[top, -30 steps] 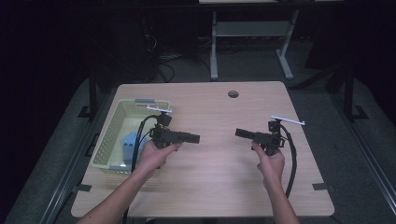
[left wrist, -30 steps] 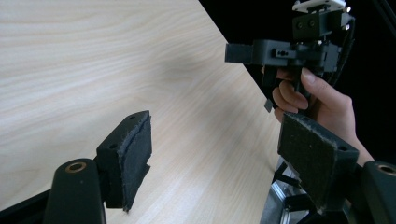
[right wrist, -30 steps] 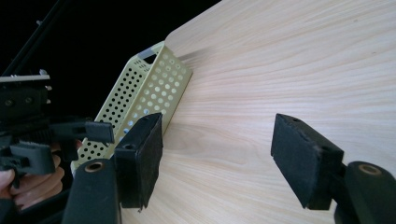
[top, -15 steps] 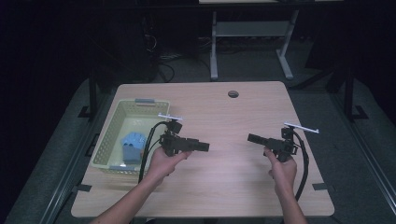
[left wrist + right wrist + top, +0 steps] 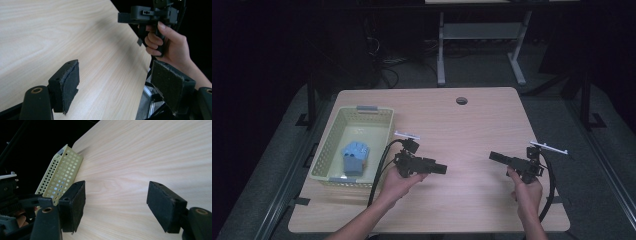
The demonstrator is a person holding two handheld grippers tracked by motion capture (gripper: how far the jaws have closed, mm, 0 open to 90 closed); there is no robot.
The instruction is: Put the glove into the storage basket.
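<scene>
A hand holds my left gripper (image 5: 441, 169) low over the wooden table (image 5: 462, 130), just right of a pale yellow perforated basket (image 5: 326, 145). It points right. In the left gripper view its pads (image 5: 71, 81) stand wide apart with bare wood between them, so my left gripper (image 5: 117, 87) is open and empty. My right gripper (image 5: 494, 156) is held near the table's right side and points left, toward the other one. In the right gripper view it (image 5: 117, 205) is open too, with nothing in it. A blue blocky object (image 5: 354, 156) lies inside the basket.
The basket's side wall (image 5: 62, 175) appears at the left of the right gripper view, with the left gripper (image 5: 15, 202) beside it. A round cable hole (image 5: 461, 100) sits at the table's far edge. Black cables trail from both grippers. The floor around is dark.
Both hands have drawn back toward the near edge and shifted right. The left gripper moved away from the basket. Both grippers stay empty.
</scene>
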